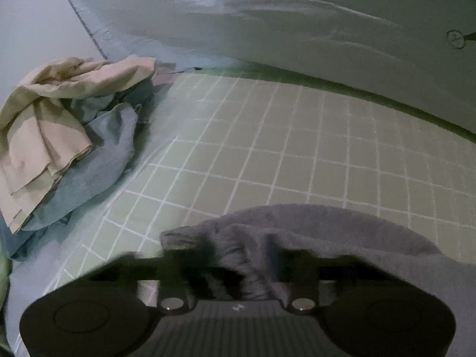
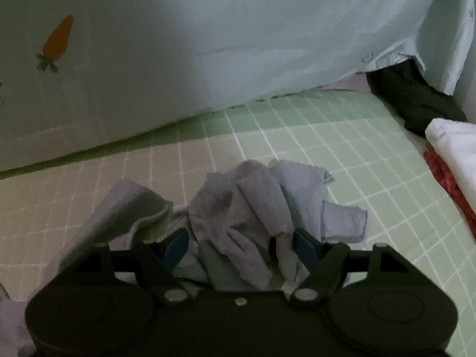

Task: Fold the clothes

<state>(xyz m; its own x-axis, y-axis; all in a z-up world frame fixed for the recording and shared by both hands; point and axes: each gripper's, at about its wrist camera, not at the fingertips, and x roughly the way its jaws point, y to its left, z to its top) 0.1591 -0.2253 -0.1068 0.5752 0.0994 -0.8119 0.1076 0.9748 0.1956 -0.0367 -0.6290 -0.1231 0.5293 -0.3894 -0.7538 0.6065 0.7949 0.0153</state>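
Observation:
A grey knit garment [image 1: 297, 229] lies bunched on the green checked sheet [image 1: 297, 136], draped over my left gripper [image 1: 235, 264]. The left fingers are buried in the cloth, so their gap is hidden. In the right wrist view the same grey garment [image 2: 244, 205] is crumpled between the blue-padded fingers [image 2: 178, 247] of my right gripper [image 2: 241, 247]. The jaws stand wide apart with cloth heaped between them.
A pile of beige [image 1: 44, 125] and blue clothes [image 1: 101, 160] lies at the left. A pale blue quilt [image 1: 267, 23] rises behind, with a carrot print [image 2: 56, 41]. At the right are dark cloth [image 2: 416, 101] and folded white [image 2: 455, 151] and red [image 2: 446, 178] items.

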